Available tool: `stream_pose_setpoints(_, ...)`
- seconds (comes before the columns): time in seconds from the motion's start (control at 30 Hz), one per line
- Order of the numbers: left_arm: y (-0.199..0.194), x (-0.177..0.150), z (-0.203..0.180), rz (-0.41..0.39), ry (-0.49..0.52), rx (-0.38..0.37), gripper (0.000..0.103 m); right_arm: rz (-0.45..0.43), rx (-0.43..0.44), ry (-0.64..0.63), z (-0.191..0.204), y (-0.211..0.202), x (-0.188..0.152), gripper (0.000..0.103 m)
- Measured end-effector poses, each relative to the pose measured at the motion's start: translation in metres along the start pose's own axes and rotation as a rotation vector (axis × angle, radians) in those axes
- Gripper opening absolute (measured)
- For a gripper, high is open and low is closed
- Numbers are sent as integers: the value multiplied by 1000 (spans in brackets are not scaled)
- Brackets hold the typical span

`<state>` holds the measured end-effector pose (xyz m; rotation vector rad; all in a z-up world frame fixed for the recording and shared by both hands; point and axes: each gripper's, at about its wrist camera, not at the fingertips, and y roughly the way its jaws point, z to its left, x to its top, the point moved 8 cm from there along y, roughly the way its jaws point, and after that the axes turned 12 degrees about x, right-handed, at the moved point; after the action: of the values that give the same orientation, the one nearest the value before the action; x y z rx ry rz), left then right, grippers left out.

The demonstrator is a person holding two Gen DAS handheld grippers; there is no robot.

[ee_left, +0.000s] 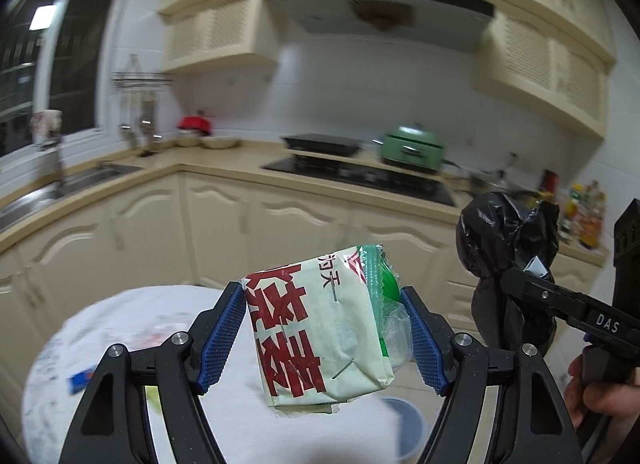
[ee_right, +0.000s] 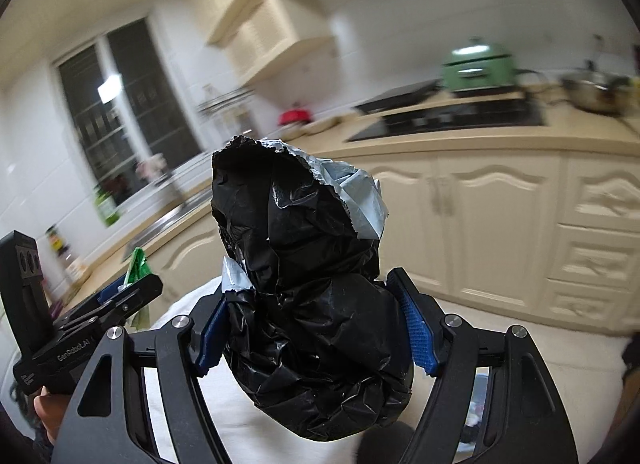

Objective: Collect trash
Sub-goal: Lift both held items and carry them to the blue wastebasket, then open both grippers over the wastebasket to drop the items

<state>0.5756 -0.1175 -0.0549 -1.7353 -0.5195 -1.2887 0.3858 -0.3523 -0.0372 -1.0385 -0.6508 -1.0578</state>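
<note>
My left gripper [ee_left: 324, 328] is shut on a pale green food packet [ee_left: 320, 332] with red characters and clear plastic on its side, held in the air above a round white table [ee_left: 132, 320]. My right gripper [ee_right: 316, 320] is shut on a crumpled black plastic bag [ee_right: 304, 284] with grey tape, also held up. The bag and right gripper show at the right of the left wrist view [ee_left: 508, 248]. The left gripper shows at the left of the right wrist view [ee_right: 120, 296], with a bit of green packet.
A blue item [ee_left: 82, 380] lies on the table's left side. A grey-blue bin [ee_left: 404, 432] stands below the table's right edge. Behind are cream cabinets [ee_left: 280, 232], a sink [ee_left: 60, 187], a hob [ee_left: 360, 177] and a green cooker [ee_left: 412, 147].
</note>
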Motion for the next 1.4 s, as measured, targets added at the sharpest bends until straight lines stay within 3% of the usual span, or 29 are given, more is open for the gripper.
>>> stream_pose_setpoints(0.23,41,-10,-53,81,42,-128,72,9,-188,80,-82,-38,-19,74)
stream_pose_setpoints(0.53,117,-40,-114,256,155,-190,72,108,-295,246,-182,-36,-81,74)
stream_pose_setpoints(0.7,149,-55,-153,351,211,-199,72,161,-310,337,-227,-20,-111,74)
stream_pose_setpoints(0.93,223,-53,-215,482,230,-199,72,207,-327,426,-269,0,-138,74)
stream_pose_setpoints(1.1,270,-62,-244,555,248,-166,79,243,-343,482,-297,14,-157,77)
stream_pose_setpoints(1.2,313,-67,-269,598,275,-129,97,269,-357,525,-314,25,-174,84)
stream_pose_setpoints(1.4,335,-72,-279,608,298,-96,102,274,-369,582,-325,26,-190,103)
